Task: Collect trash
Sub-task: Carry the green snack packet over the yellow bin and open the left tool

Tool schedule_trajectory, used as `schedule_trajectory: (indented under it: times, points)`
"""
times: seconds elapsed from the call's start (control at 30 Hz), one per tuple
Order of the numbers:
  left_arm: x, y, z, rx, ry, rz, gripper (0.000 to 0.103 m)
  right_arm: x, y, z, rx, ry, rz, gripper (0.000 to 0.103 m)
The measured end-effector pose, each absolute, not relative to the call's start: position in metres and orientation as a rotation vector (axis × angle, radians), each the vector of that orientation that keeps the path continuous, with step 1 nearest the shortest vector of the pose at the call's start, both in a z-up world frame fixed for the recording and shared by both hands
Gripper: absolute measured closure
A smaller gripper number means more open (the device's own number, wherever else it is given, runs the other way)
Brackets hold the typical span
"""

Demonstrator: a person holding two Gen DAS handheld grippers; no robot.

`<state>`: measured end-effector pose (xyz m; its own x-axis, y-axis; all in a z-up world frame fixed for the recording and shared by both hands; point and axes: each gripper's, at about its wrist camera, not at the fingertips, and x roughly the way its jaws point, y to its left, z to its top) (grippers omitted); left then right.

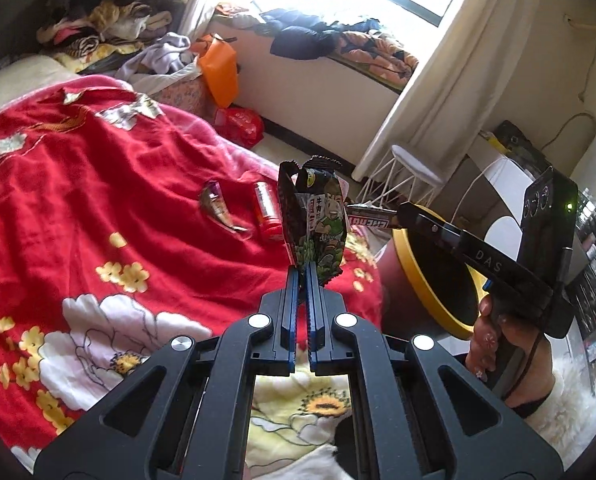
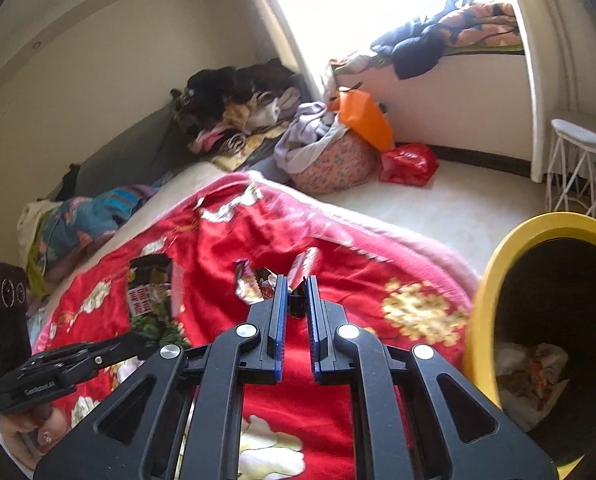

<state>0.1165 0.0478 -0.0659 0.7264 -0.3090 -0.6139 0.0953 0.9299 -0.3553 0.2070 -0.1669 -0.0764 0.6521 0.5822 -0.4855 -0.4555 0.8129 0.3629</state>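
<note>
My left gripper (image 1: 303, 270) is shut on the bottom edge of a green-and-black snack bag (image 1: 314, 220), holding it upright above the red floral blanket (image 1: 98, 200). My right gripper (image 1: 400, 214) is shut on a red-and-white wrapper (image 1: 368, 218) beside the yellow-rimmed bin (image 1: 401, 250). In the right wrist view, the right gripper (image 2: 296, 284) pinches something dark, and the wrapper's end (image 2: 307, 264) sticks out past the tips. The left gripper (image 2: 142, 340) with the snack bag (image 2: 152, 296) shows at lower left. A red tube wrapper (image 1: 267, 212) and a purple-silver wrapper (image 1: 218, 208) lie on the blanket.
The bin (image 2: 482, 300) stands by the bed's edge with crumpled trash (image 2: 530, 372) inside. A white wire stool (image 2: 582, 160), a red bag (image 2: 408, 164) and a laundry basket (image 2: 330, 164) with an orange bag stand on the pale floor. A clothes pile (image 1: 98, 20) lies beyond the bed.
</note>
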Motion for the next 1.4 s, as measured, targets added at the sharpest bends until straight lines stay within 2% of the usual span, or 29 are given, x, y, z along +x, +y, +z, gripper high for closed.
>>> schedule_trajectory:
  times: [0.97,1.4]
  points:
    - [0.137,-0.057,-0.051,-0.208,0.694,-0.401,0.101,0.202,-0.318,-0.076,0.408,0.548,0.196,0.094]
    - [0.149,-0.097,-0.056,-0.165,0.715,-0.466,0.101,0.197,-0.348,-0.084,0.423,0.544,0.052,0.094]
